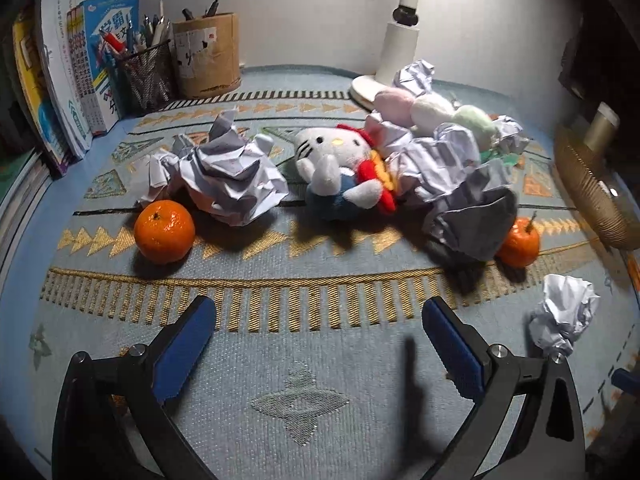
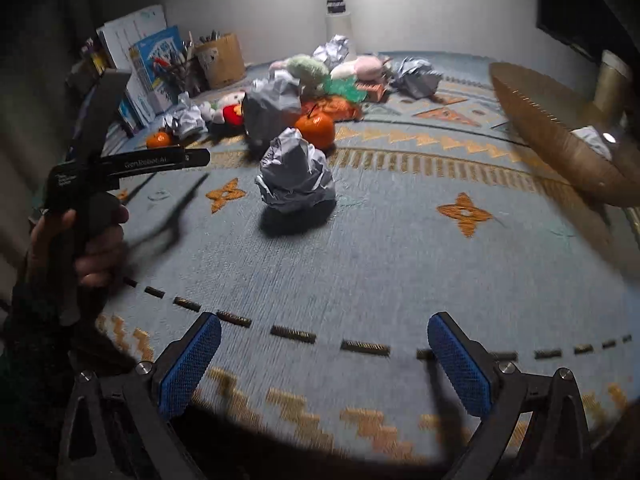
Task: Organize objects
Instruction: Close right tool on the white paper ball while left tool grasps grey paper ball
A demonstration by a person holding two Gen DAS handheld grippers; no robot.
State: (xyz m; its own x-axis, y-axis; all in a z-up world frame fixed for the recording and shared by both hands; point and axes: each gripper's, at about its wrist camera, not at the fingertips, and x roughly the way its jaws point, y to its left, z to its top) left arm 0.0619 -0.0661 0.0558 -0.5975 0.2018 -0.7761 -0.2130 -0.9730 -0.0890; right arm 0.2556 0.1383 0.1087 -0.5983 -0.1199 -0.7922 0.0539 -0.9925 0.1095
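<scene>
My left gripper [image 1: 318,312] hangs open over the patterned blue cloth [image 1: 312,360], nothing between its blue pads. Beyond it lie a mandarin [image 1: 164,231], a large crumpled paper ball [image 1: 232,180], a white cat plush [image 1: 340,168], more crumpled paper [image 1: 452,176], a second mandarin [image 1: 519,244] and a small paper ball [image 1: 564,320] at the right. My right gripper [image 2: 324,330] is open too, near the cloth's front edge. A crumpled paper ball [image 2: 296,176] sits ahead of it. In the right wrist view the left gripper's body [image 2: 132,164] is seen at the left, held by a hand [image 2: 96,240].
Books [image 1: 80,72], a mesh pen cup [image 1: 146,76] and a cardboard holder [image 1: 208,54] stand at the back left. A white lamp base [image 1: 396,56] is at the back. A woven golden basket [image 2: 560,140] with paper inside sits at the right. Pastel plush toys [image 1: 432,108] lie behind.
</scene>
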